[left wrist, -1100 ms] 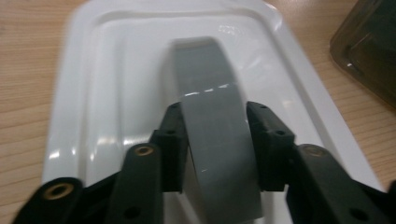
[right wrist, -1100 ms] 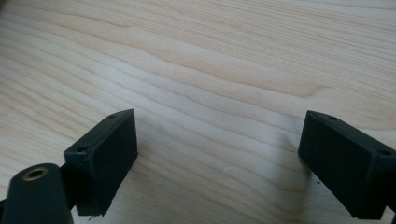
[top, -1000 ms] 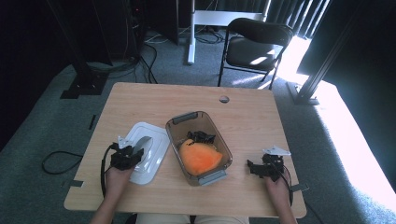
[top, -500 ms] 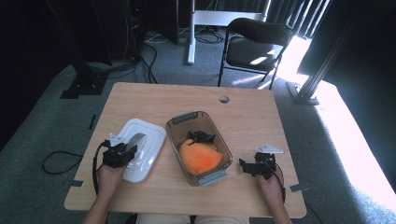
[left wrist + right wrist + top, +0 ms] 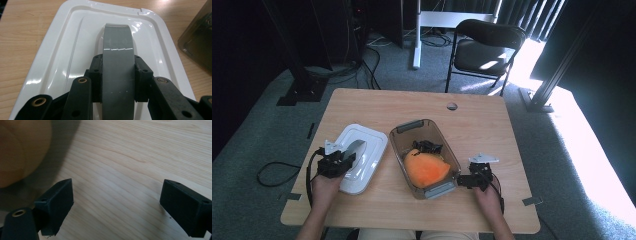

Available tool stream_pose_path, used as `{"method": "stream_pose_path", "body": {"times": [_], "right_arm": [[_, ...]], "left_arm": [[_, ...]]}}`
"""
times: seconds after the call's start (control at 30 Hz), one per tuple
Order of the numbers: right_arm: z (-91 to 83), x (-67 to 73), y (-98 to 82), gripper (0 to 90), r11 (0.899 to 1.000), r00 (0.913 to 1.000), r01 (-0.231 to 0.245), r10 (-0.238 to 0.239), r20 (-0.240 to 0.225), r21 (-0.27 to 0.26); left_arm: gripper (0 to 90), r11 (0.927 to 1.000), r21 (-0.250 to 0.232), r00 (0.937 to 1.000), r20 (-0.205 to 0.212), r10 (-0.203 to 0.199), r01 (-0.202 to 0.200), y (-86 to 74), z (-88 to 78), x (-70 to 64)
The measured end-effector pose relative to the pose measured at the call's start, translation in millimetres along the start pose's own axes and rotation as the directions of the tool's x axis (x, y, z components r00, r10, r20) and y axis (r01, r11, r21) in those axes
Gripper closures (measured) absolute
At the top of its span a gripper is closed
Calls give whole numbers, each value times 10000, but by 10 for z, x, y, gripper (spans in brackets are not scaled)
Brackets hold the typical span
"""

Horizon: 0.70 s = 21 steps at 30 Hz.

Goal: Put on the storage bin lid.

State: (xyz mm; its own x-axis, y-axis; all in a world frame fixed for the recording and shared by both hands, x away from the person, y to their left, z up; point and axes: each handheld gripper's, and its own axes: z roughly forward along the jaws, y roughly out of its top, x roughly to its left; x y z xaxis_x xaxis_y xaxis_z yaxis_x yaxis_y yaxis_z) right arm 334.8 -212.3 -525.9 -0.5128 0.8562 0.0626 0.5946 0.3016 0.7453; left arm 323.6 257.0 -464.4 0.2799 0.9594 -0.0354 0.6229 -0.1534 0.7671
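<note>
A white lid (image 5: 368,144) lies on the table left of a clear brown tub (image 5: 411,125). My left gripper (image 5: 343,161) is shut on the lid's grey handle (image 5: 117,52), with a black pad (image 5: 96,72) pressed on each side of it. The lid's white surface (image 5: 72,45) spreads out beyond the jaws. Inside the tub sit an orange lump (image 5: 426,168) and a small black object (image 5: 428,146). My right gripper (image 5: 464,180) is by the tub's near right corner. Its jaws (image 5: 117,202) stand open over bare wood, with the orange blur (image 5: 21,147) of the tub at the left.
The wooden table (image 5: 482,125) has a small round grommet (image 5: 452,106) near its far edge. A black folding chair (image 5: 484,47) and a white desk leg (image 5: 416,35) stand behind it. Cables trail on the grey carpet at the left.
My right gripper has slid left toward the tub's near right corner. My left gripper and the lid have shifted a little to the left, still gripped.
</note>
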Motion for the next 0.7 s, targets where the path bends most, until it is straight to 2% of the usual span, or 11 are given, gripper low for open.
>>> {"method": "stream_pose_path", "body": {"times": [0.2, 0.27, 0.43, 0.57, 0.7], "right_arm": [[29, 96, 13, 124, 9999, 9992, 125, -122, -378, 59], [32, 126, 17, 131, 9996, 9994, 260, -259, -216, 49], [31, 142, 11, 137, 9996, 9991, 266, -265, -320, 29], [33, 184, 11, 139, 9997, 9977, 227, -229, -640, -34], [51, 263, 27, 139, 9992, 9961, 386, -381, -794, 43]], "left_arm": [[676, 9999, -149, 10000, -20, -37, 36, 25, -90, 56], [676, 9998, -187, 10000, -10, -69, 69, 36, -121, 77], [676, 9996, -262, 10000, -16, -44, 44, 67, -188, 94], [676, 9995, -301, 10000, -37, 45, -47, 86, -237, 97], [676, 9991, -424, 10000, -23, -70, 69, 103, -293, 118]]}}
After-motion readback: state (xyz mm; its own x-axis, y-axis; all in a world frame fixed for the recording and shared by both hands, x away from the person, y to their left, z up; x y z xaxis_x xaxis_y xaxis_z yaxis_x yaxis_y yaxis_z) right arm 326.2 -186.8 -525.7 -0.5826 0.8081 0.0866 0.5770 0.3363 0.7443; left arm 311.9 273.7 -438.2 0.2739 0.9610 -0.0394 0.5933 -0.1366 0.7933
